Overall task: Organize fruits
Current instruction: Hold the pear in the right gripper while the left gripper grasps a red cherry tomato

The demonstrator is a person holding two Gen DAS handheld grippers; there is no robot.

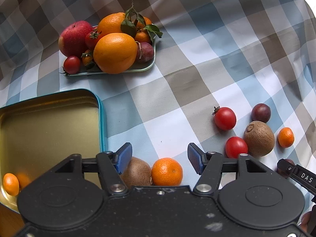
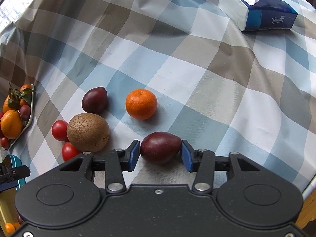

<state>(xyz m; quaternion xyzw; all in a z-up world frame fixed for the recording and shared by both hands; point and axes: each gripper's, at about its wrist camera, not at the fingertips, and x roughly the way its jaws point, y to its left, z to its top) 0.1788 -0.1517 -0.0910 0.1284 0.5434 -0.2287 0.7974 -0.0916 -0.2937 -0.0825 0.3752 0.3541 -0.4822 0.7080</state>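
Observation:
My left gripper (image 1: 160,157) is open above a mandarin (image 1: 166,171) and a kiwi (image 1: 136,171) on the checked cloth, next to a gold tin (image 1: 49,122) holding a small mandarin (image 1: 11,184). My right gripper (image 2: 161,154) has its blue pads (image 2: 134,154) on both sides of a dark red plum (image 2: 160,147); the pads touch it. Near it lie a mandarin (image 2: 141,104), another plum (image 2: 94,100), a kiwi (image 2: 88,132) and two cherry tomatoes (image 2: 59,130).
A green tray (image 1: 138,70) piled with oranges, an apple, tomatoes and a plum stands at the back. A tissue pack (image 2: 256,7) lies at the far right. Loose tomatoes (image 1: 225,118), a kiwi (image 1: 259,138) and a small mandarin (image 1: 286,137) lie right of my left gripper.

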